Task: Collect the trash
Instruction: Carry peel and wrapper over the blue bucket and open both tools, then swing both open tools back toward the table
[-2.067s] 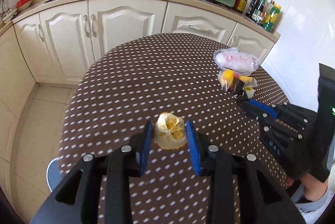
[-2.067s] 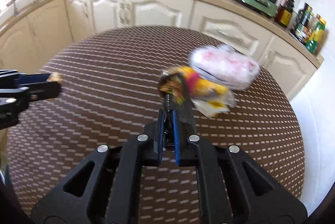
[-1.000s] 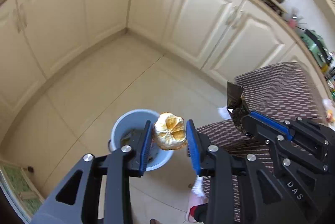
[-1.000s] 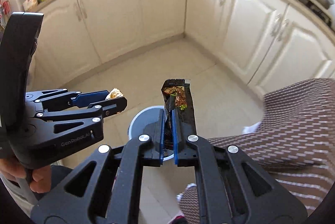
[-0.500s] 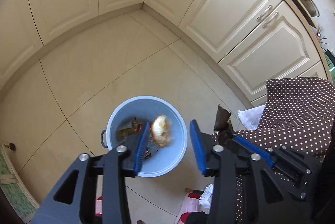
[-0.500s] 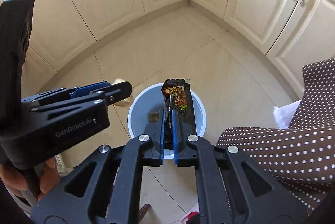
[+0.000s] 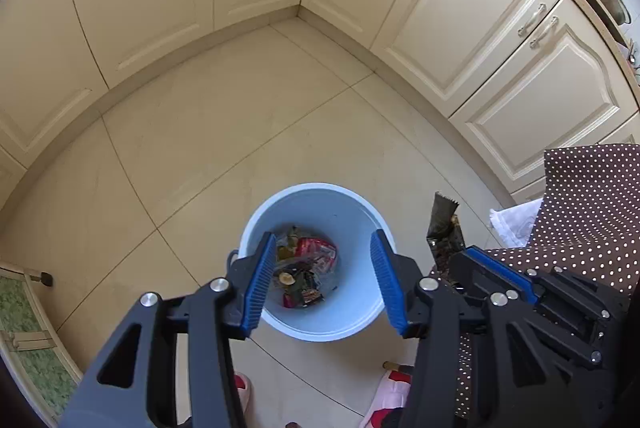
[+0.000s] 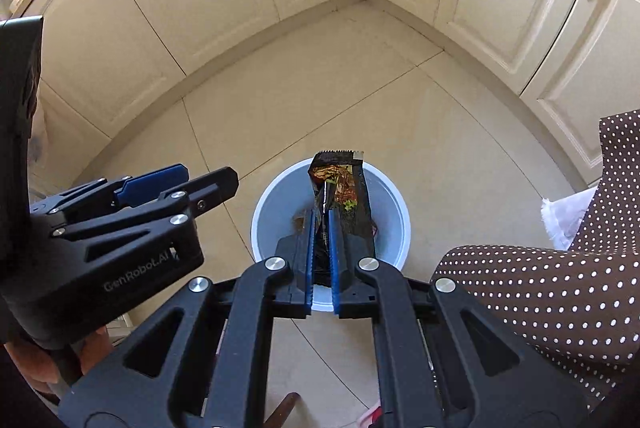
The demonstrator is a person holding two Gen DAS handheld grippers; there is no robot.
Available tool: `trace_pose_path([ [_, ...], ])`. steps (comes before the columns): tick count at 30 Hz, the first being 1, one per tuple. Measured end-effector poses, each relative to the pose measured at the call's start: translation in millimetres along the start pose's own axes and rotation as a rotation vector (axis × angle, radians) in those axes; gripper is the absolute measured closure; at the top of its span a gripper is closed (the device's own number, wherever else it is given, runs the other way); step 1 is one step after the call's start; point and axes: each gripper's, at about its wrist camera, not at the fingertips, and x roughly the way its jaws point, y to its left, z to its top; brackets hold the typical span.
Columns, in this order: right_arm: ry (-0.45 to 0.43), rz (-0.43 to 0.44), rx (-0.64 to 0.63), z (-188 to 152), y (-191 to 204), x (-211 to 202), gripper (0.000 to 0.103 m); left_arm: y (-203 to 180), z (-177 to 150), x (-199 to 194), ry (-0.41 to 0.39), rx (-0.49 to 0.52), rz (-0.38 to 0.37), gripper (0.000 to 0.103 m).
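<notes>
Cream cabinet doors [image 7: 472, 7] wrap around a corner of a kitchen, seen from above, with a pale tiled floor [image 7: 224, 131] below them. At the right edge of both views hangs a brown tablecloth with white dots [image 8: 552, 292], and a white cloth [image 8: 566, 220] lies just beside its edge.

A round light blue bin [image 7: 348, 316] stands on the floor, just beside the cloth-covered table. At its bottom lies a small heap of trash [image 7: 306, 272]: red, dark and clear wrappers and a yellowish scrap, too small to tell apart.

The left gripper [image 7: 322, 280] hangs directly over the bin with its 2 blue-padded fingers [image 7: 260, 284] spread wide apart and nothing between them. In the right wrist view it [image 8: 200, 183] appears at the left, near the bin's rim.

The right gripper [image 8: 320, 256] also sits above the bin. Its 2 fingers are closed to a narrow slit, pinching the lower part of a dark snack wrapper [image 8: 344, 195]. The wrapper stands upright over the bin's mouth, its serrated top edge pointing away from the camera. In the left wrist view, the wrapper [image 7: 442, 224] shows at the bin's right rim.
</notes>
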Motion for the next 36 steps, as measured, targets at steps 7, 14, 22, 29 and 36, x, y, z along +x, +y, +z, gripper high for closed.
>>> trace_pose_path([
  [7,-0.005,0.005,0.001,5,4,4,0.096,10,3,-6,-0.024,-0.010,0.044,0.050],
  [14,-0.014,-0.007,-0.006,10,10,3,0.096,18,5,-11,-0.036,-0.018,0.056,0.049],
  [22,-0.035,-0.028,0.008,12,8,1,0.095,21,7,-15,-0.049,-0.019,0.057,0.046],
  [29,-0.055,-0.047,0.011,13,7,-16,0.095,17,6,-26,-0.071,-0.008,0.059,0.045],
  [36,-0.130,-0.060,0.007,10,5,-76,0.095,-2,-2,-77,-0.157,0.014,0.035,0.046],
])
